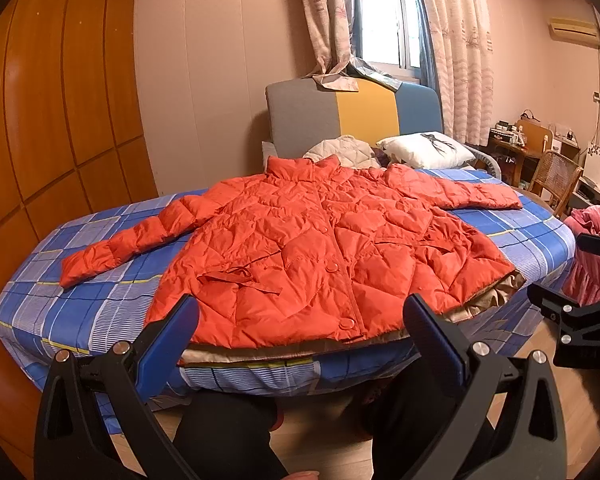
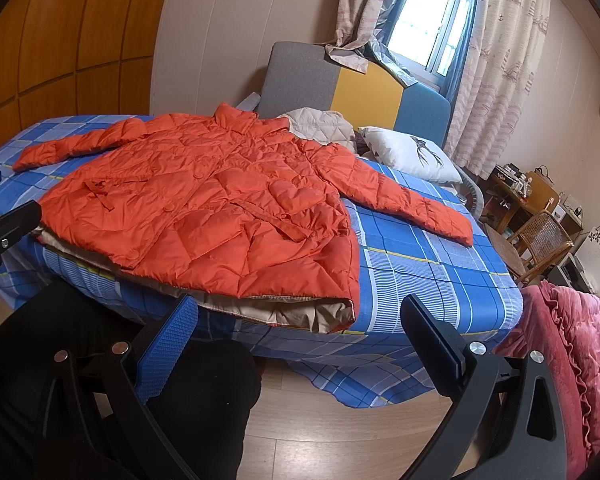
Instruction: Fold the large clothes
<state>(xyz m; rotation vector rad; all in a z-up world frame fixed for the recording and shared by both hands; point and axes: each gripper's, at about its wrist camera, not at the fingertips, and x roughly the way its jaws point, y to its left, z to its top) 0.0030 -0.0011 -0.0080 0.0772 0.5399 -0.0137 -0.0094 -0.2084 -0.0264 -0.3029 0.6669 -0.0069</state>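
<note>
An orange quilted jacket (image 1: 312, 248) lies flat and front up on the blue checked bed (image 1: 80, 312), both sleeves spread out to the sides, collar at the far end. Its beige lining shows at the near hem (image 2: 284, 312). It also shows in the right wrist view (image 2: 204, 200). My left gripper (image 1: 300, 320) is open and empty, held just short of the near hem. My right gripper (image 2: 300, 320) is open and empty, near the jacket's right hem corner. The right gripper also shows at the right edge of the left wrist view (image 1: 580, 320).
A white pillow (image 1: 428, 150) and a beige quilted garment (image 1: 340, 150) lie at the head of the bed by the grey, yellow and blue headboard (image 1: 352, 112). A pink quilt (image 2: 572, 344) is at the right. A wicker chair (image 2: 540, 240) and desk stand beyond. The person's dark-trousered legs (image 1: 228, 432) stand at the bed's foot.
</note>
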